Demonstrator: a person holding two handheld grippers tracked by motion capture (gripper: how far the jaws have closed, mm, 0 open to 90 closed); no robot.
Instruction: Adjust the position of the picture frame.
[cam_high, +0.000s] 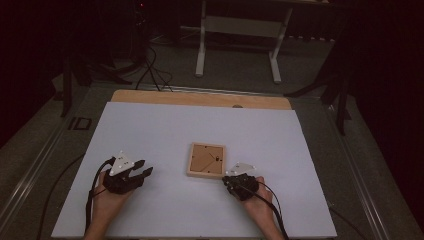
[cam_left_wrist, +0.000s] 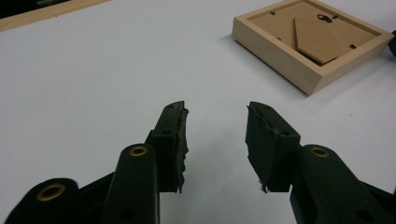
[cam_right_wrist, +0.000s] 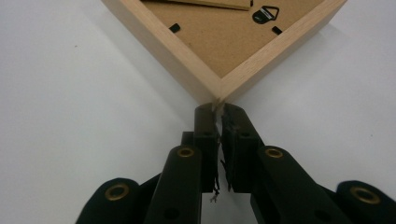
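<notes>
A small wooden picture frame (cam_high: 206, 160) lies face down on the white board (cam_high: 200, 130), its brown backing and hanger facing up. In the right gripper view my right gripper (cam_right_wrist: 217, 108) has its jaws together with only a thin slit between them. Its tips touch the frame's near corner (cam_right_wrist: 215, 93), with nothing held between the pads. In the high view that gripper (cam_high: 226, 179) sits at the frame's lower right corner. My left gripper (cam_high: 145, 167) rests to the left of the frame, apart from it. Its jaws (cam_left_wrist: 215, 112) stand open over bare board, with the frame (cam_left_wrist: 280, 51) ahead to the right.
The white board covers a wooden table whose bare strip (cam_high: 200, 98) shows at the back. Beyond it on the floor stand a white-legged frame (cam_high: 240, 30) and dark stands with cables (cam_high: 150, 70). Cables trail from both grippers toward the near edge.
</notes>
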